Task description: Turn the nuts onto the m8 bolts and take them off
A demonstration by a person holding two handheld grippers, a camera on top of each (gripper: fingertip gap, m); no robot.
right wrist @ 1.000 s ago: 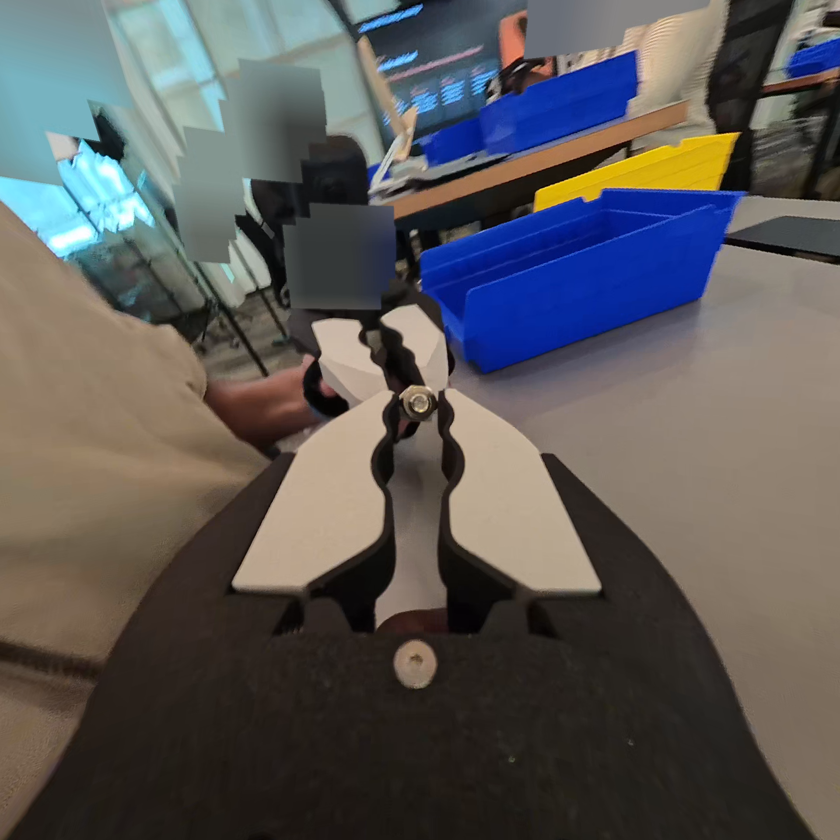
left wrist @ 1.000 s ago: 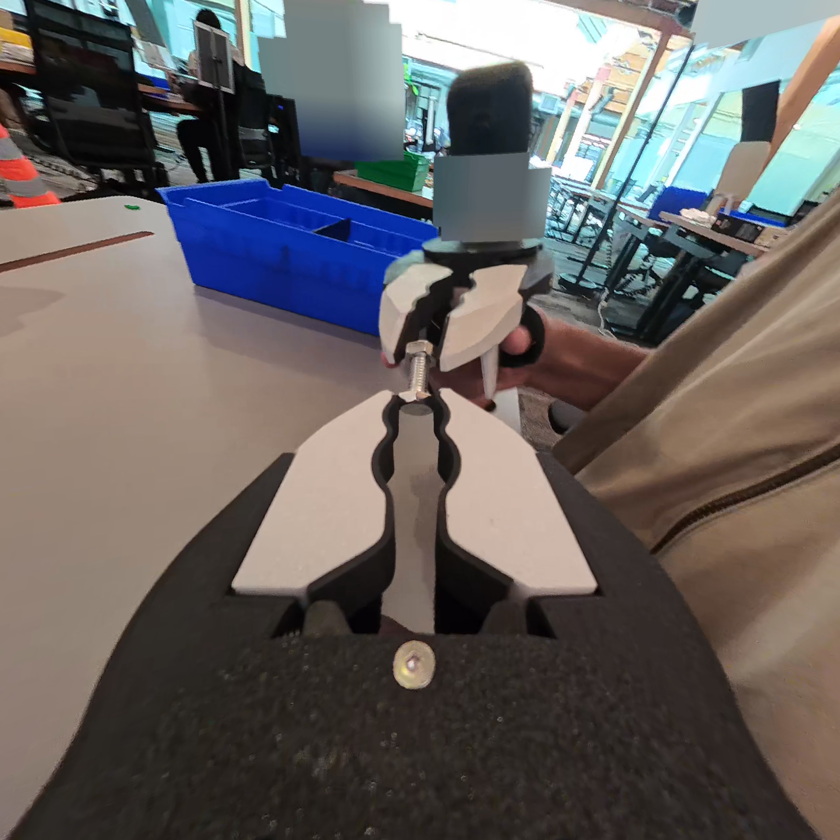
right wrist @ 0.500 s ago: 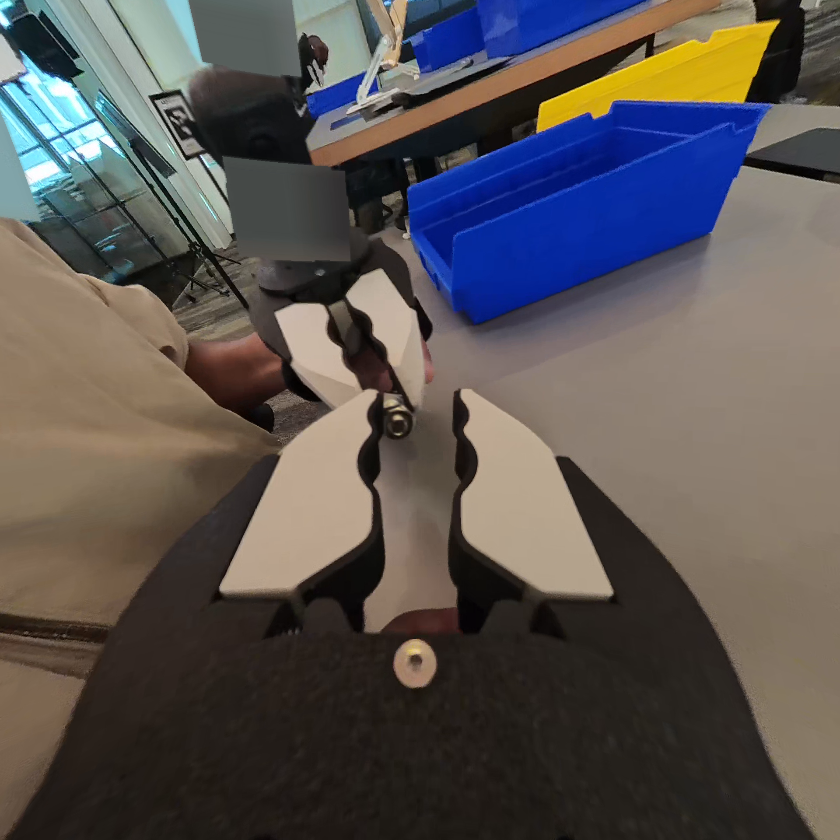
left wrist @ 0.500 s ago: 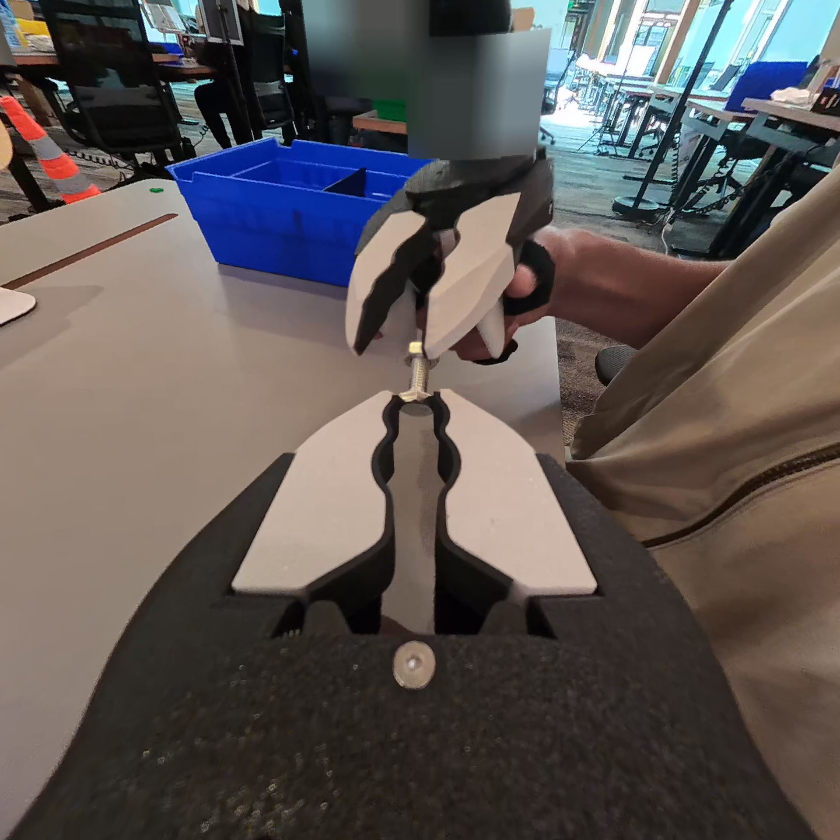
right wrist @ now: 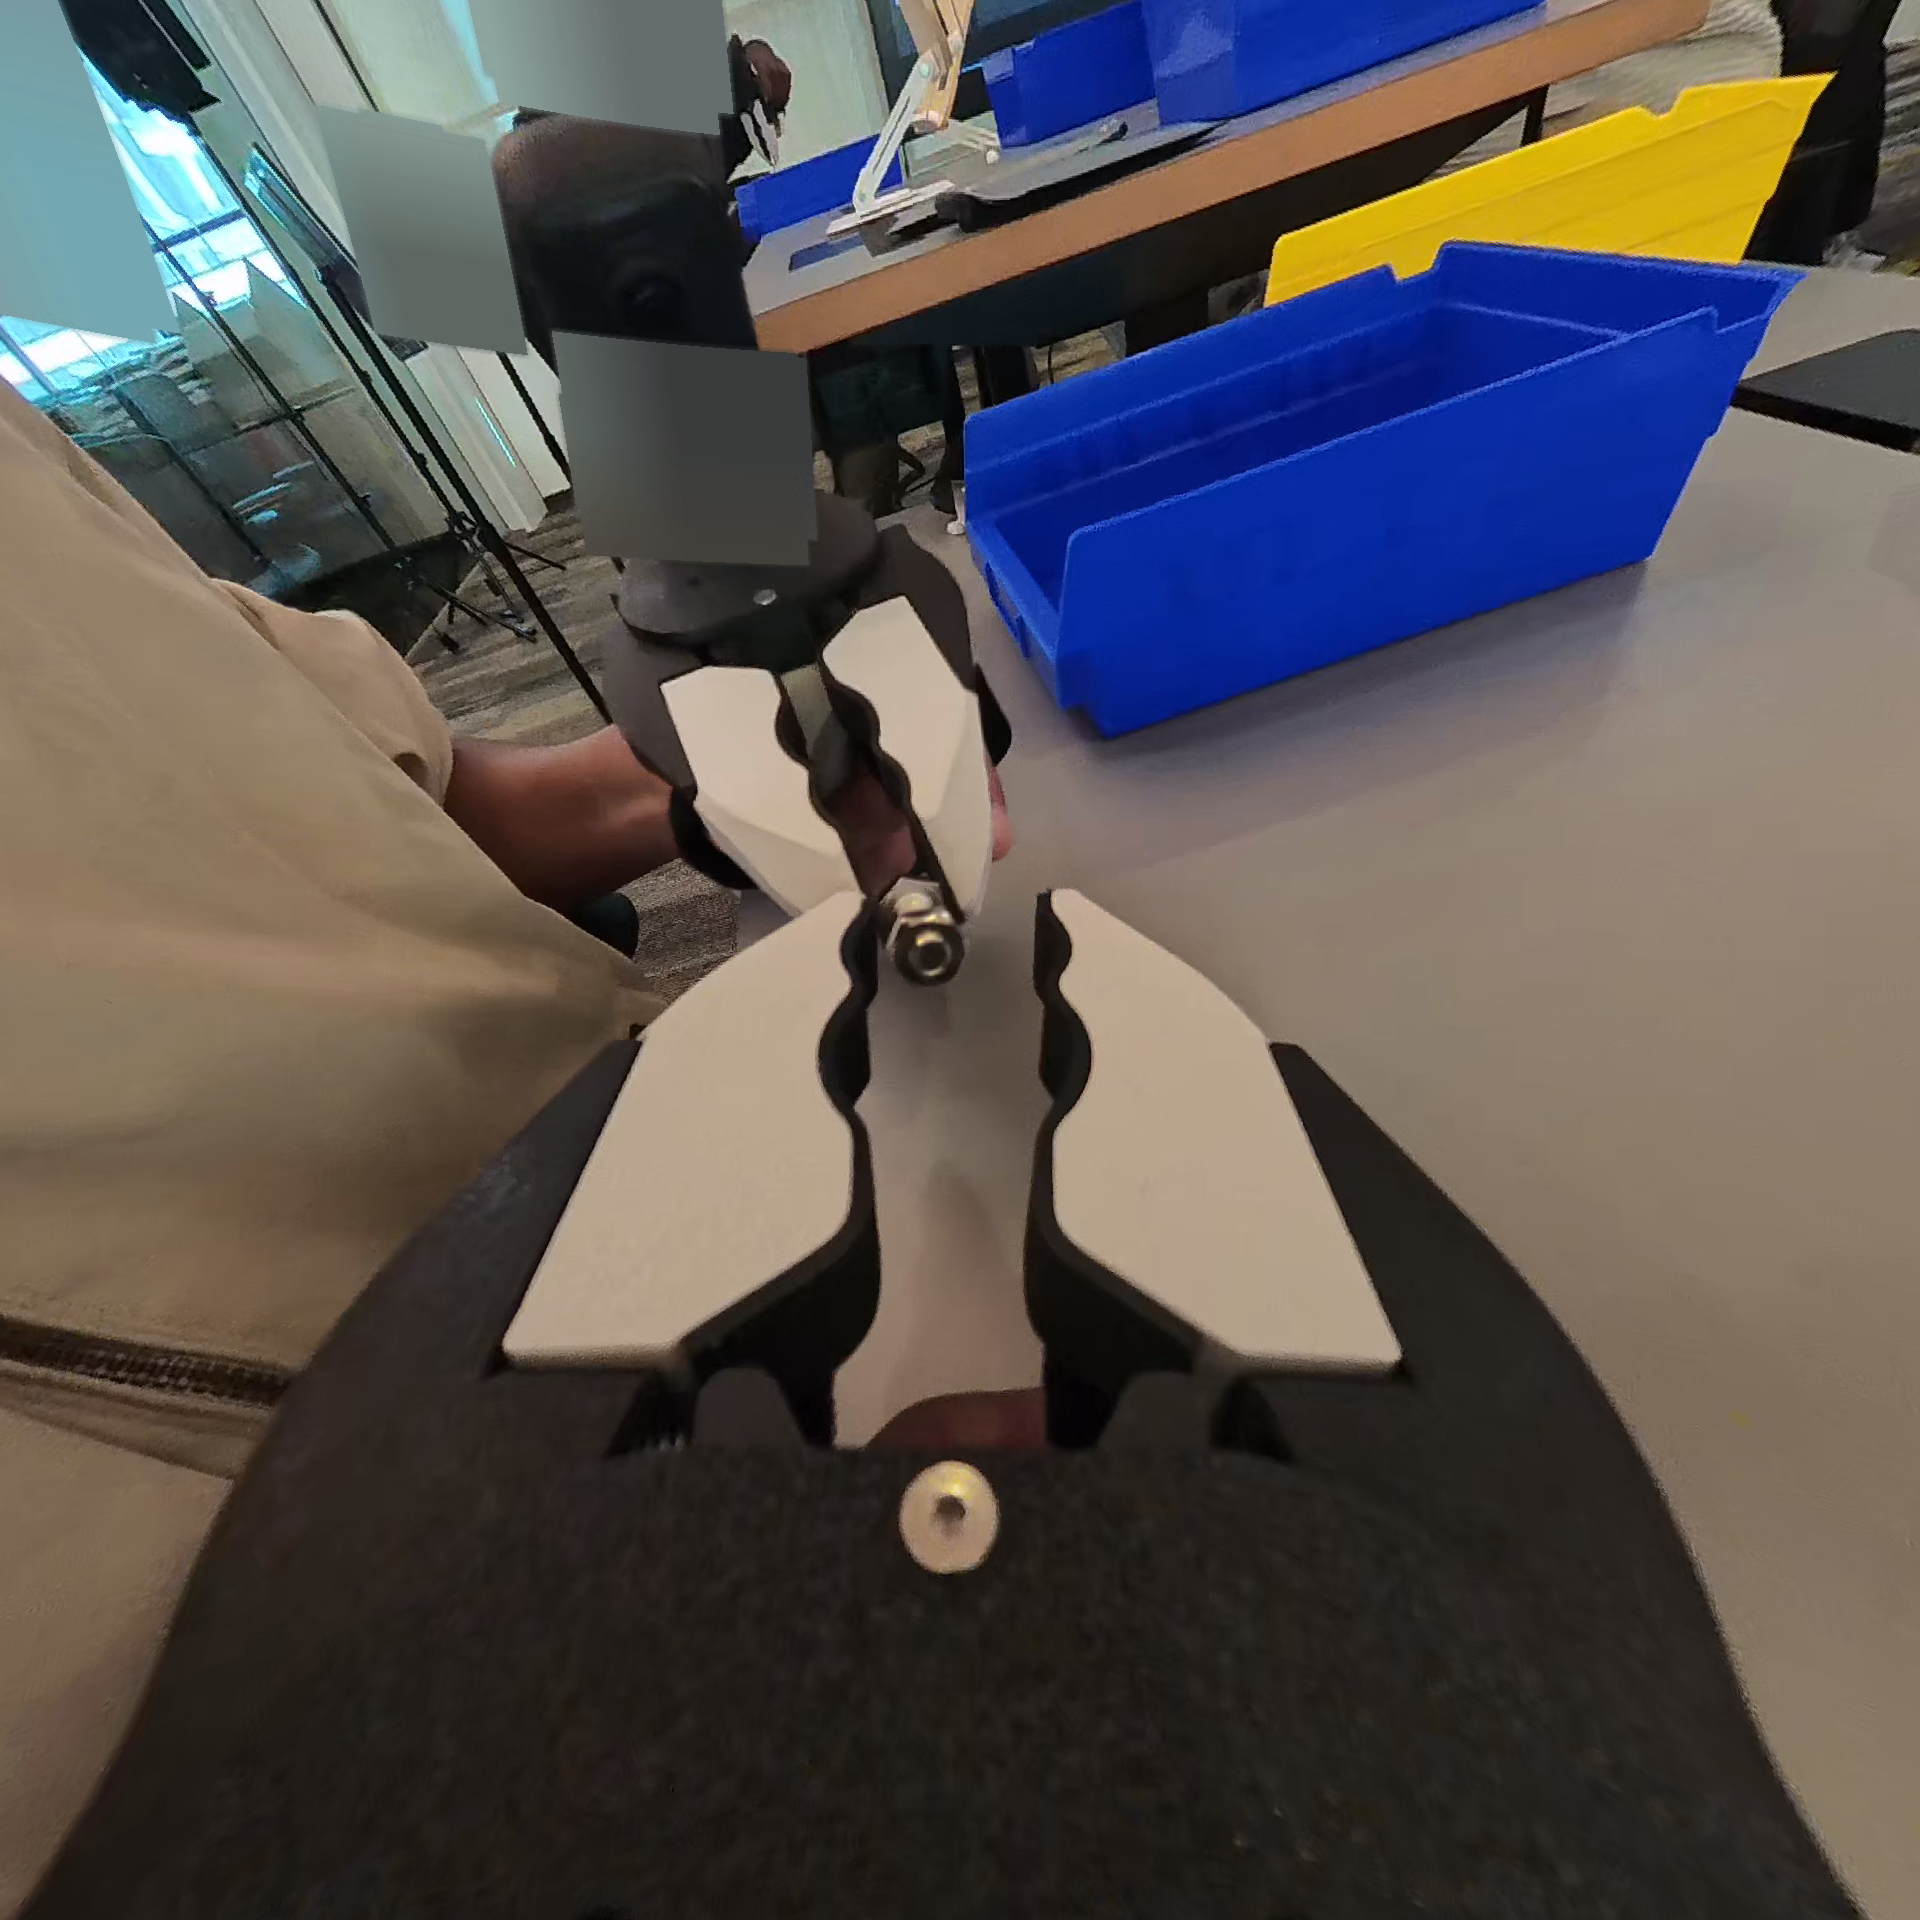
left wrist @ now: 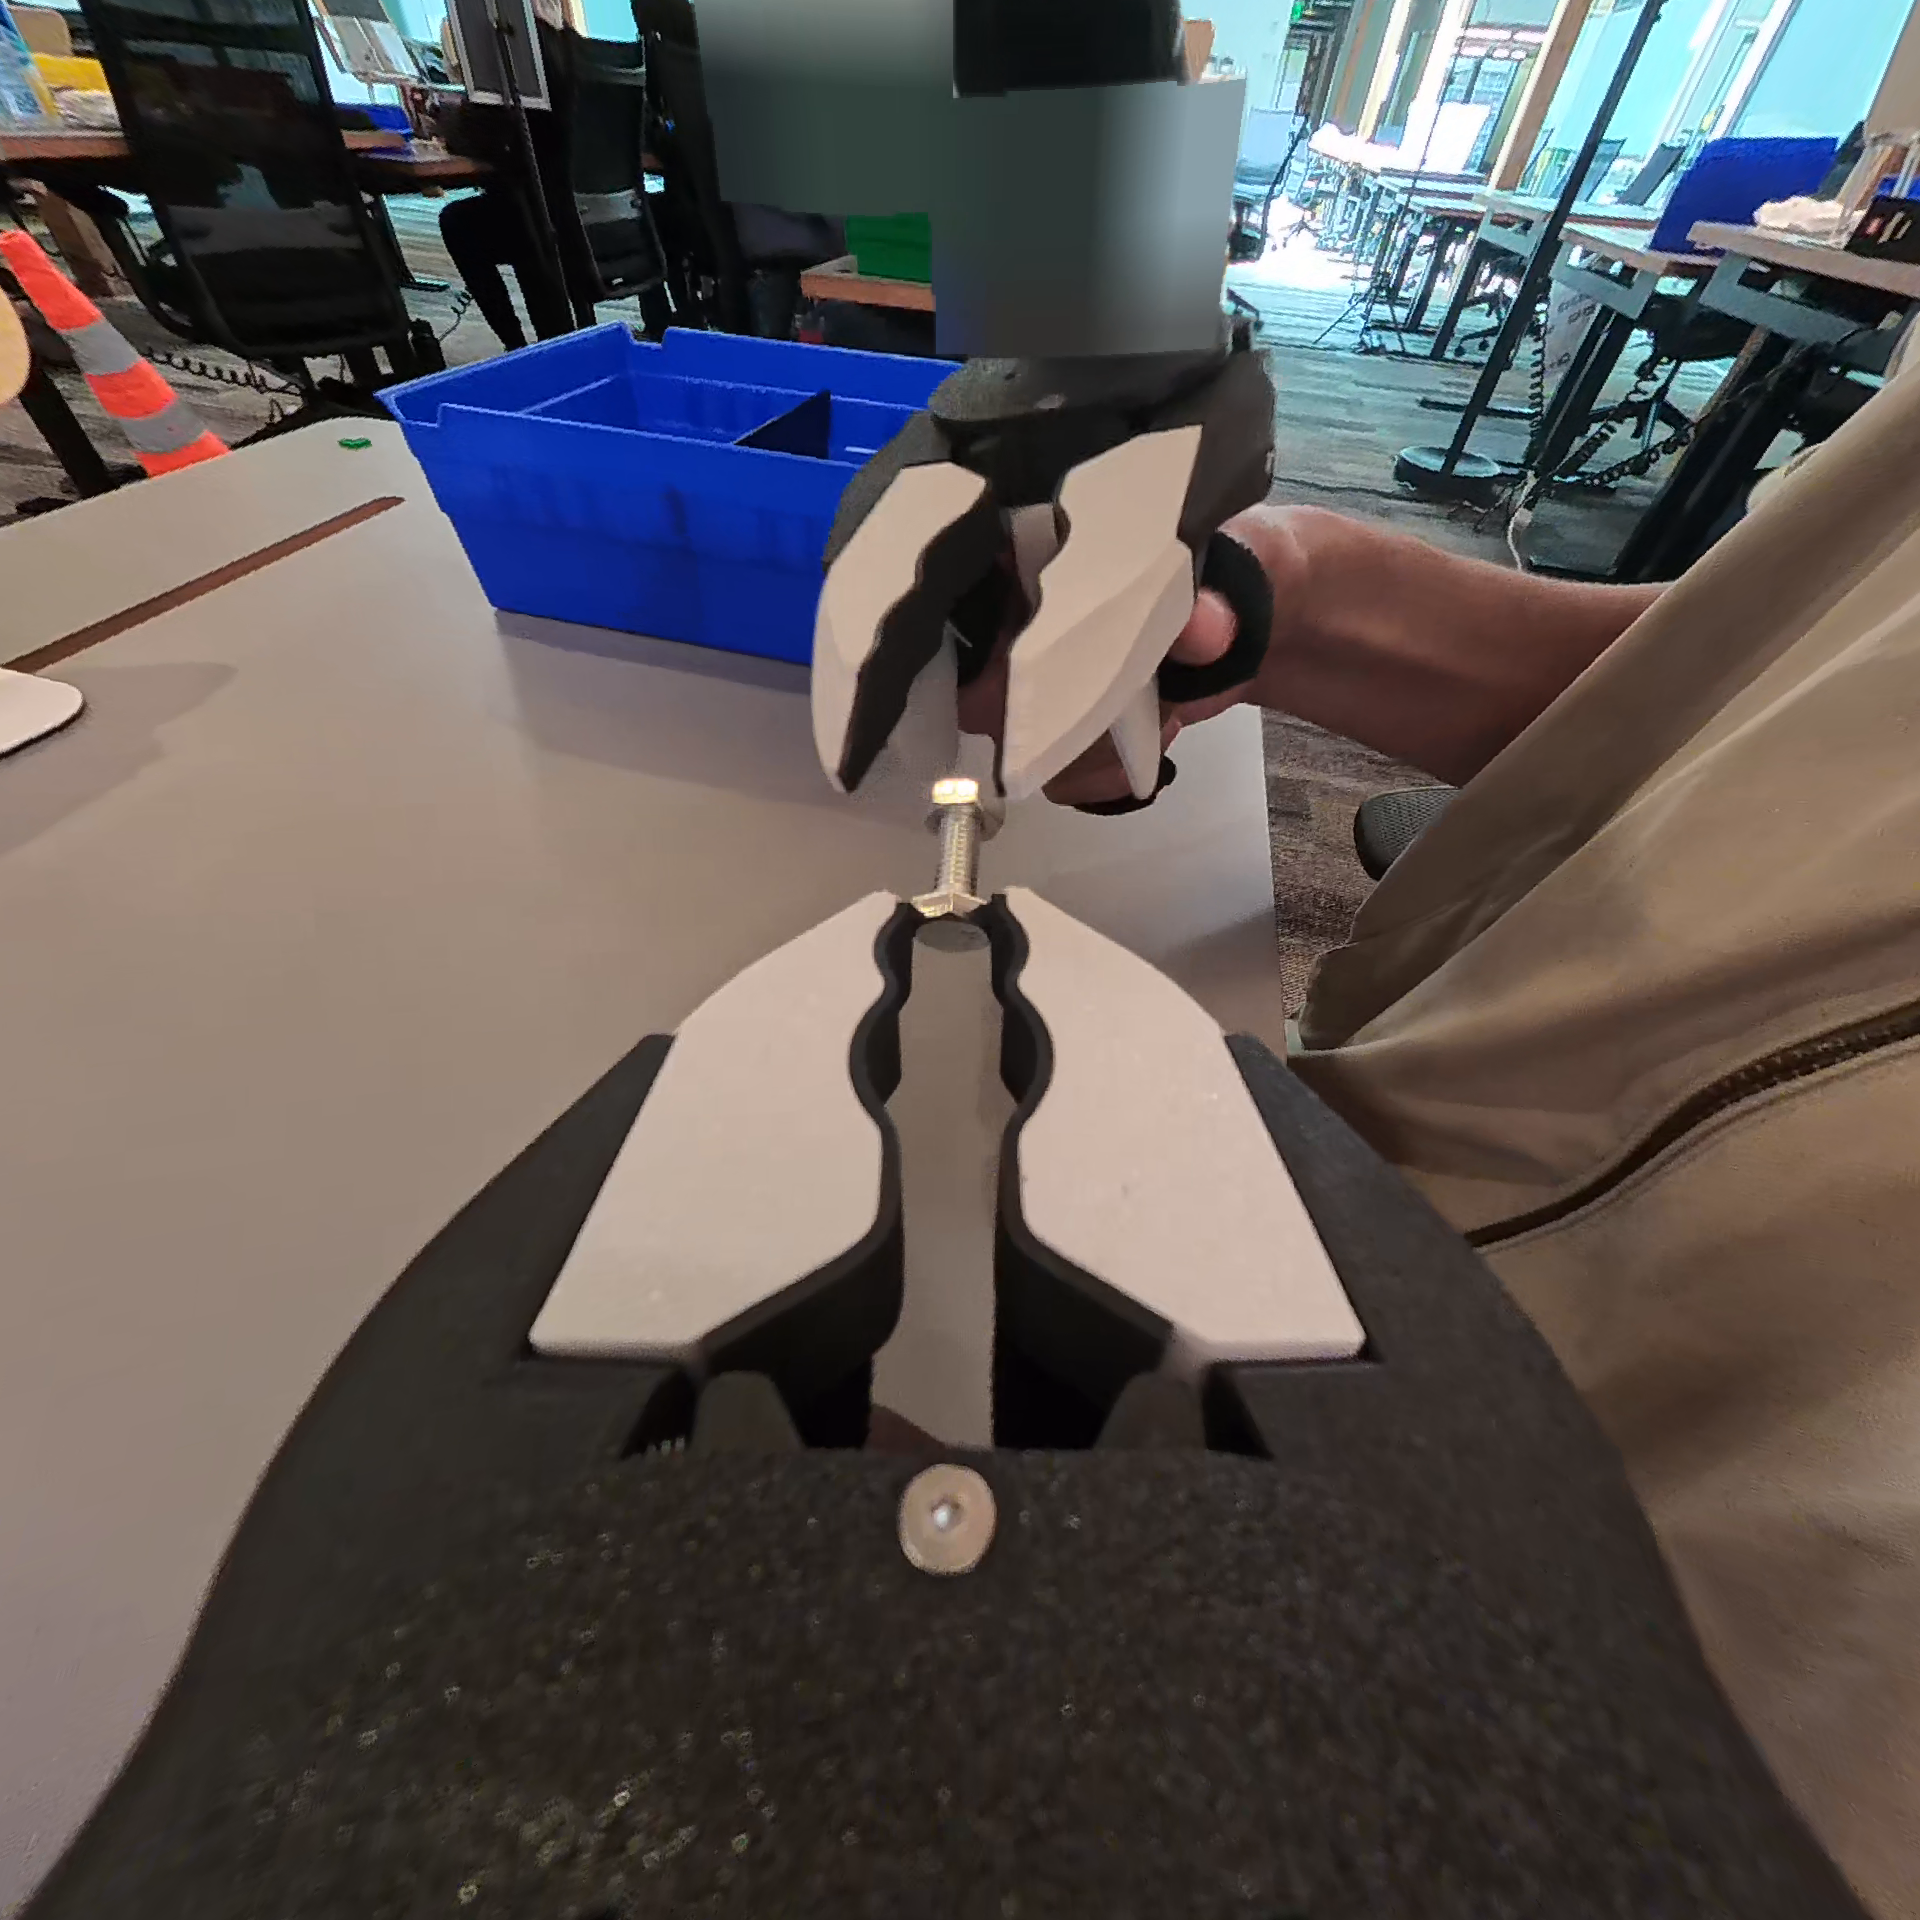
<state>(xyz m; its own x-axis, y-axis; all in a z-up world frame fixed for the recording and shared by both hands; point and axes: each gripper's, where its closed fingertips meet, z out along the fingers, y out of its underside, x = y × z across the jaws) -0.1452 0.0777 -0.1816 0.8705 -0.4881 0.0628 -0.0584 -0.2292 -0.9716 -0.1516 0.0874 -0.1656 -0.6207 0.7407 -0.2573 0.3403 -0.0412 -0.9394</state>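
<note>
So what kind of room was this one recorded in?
Probably an open-plan office or lab workspace: rows of desks and office chairs behind the table, blue parts bins, and an orange traffic cone.

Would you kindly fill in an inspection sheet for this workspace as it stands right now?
Surface: grey table, mostly bare near the work.
Job's things: bolt held by its head, shank pointing away from the left tool; nut threaded on its far end.
Clutter: blue bin with a divider on the table; a white object's edge at the far left.
Grippers: left tool shut on the bolt head; right tool open, the nut by its left finger.
Cables: coiled cords on the floor behind.
Surroundings: orange cone, office chairs, desks, yellow bin on another table, a seated person at the back.
</note>
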